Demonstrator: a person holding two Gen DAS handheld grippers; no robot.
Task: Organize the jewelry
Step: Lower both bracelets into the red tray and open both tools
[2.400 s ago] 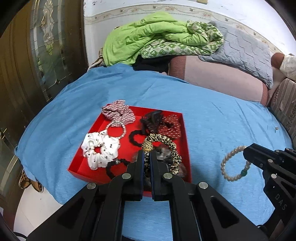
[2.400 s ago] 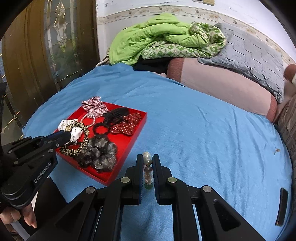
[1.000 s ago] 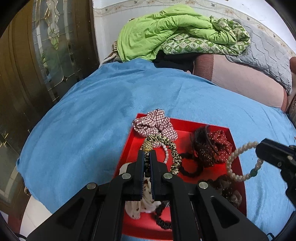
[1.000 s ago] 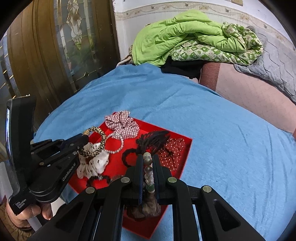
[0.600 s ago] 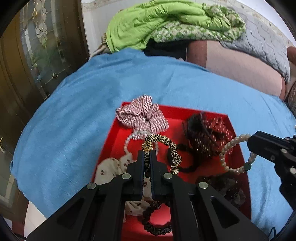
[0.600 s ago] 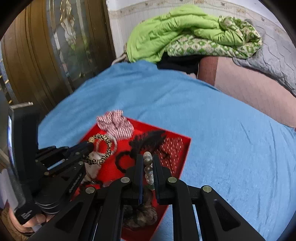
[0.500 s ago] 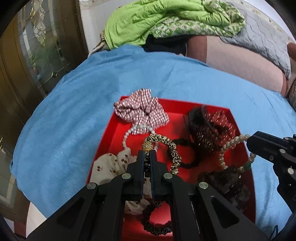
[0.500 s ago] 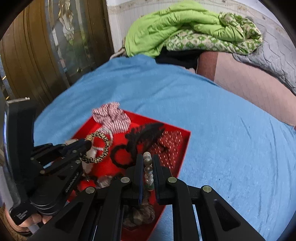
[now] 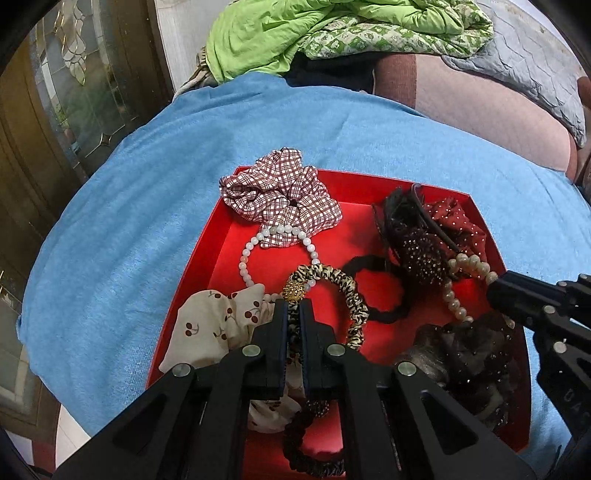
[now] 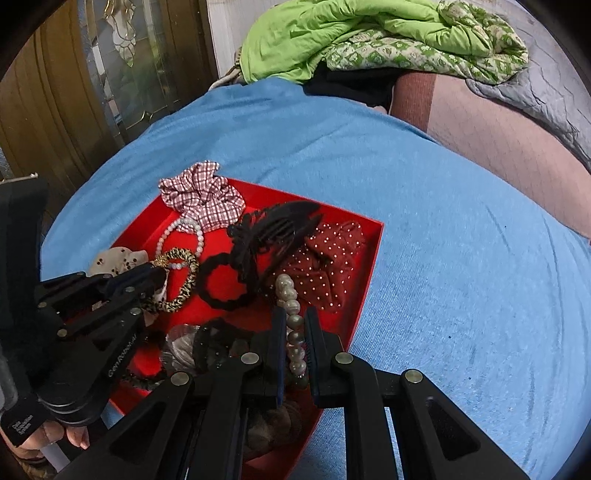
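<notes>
A red tray (image 9: 236, 236) sits on the blue bedspread. My left gripper (image 9: 291, 314) is shut on a leopard-print hair tie (image 9: 347, 288) with a gold bead, held low over the tray's middle; it also shows in the right wrist view (image 10: 184, 273). My right gripper (image 10: 295, 325) is shut on a cream pearl bracelet (image 10: 290, 295), held over the tray's right side; the bracelet also shows in the left wrist view (image 9: 461, 266). In the tray lie a plaid scrunchie (image 9: 280, 199), a white bead bracelet (image 9: 258, 240), a cherry-print scrunchie (image 9: 207, 325), a black claw clip (image 10: 273, 229) and a red dotted scrunchie (image 10: 328, 258).
The tray (image 10: 369, 251) lies near the bed's front left corner. Blue bedspread (image 10: 461, 258) spreads to the right and behind it. Green bedding (image 9: 332, 33), a pink pillow (image 9: 480, 107) and a grey quilt are piled at the head. A wooden glass-paned door (image 9: 74, 92) stands at left.
Both grippers have come lower over the tray with their loads. The right gripper carried the pearl bracelet from the bedspread to above the tray's right side.
</notes>
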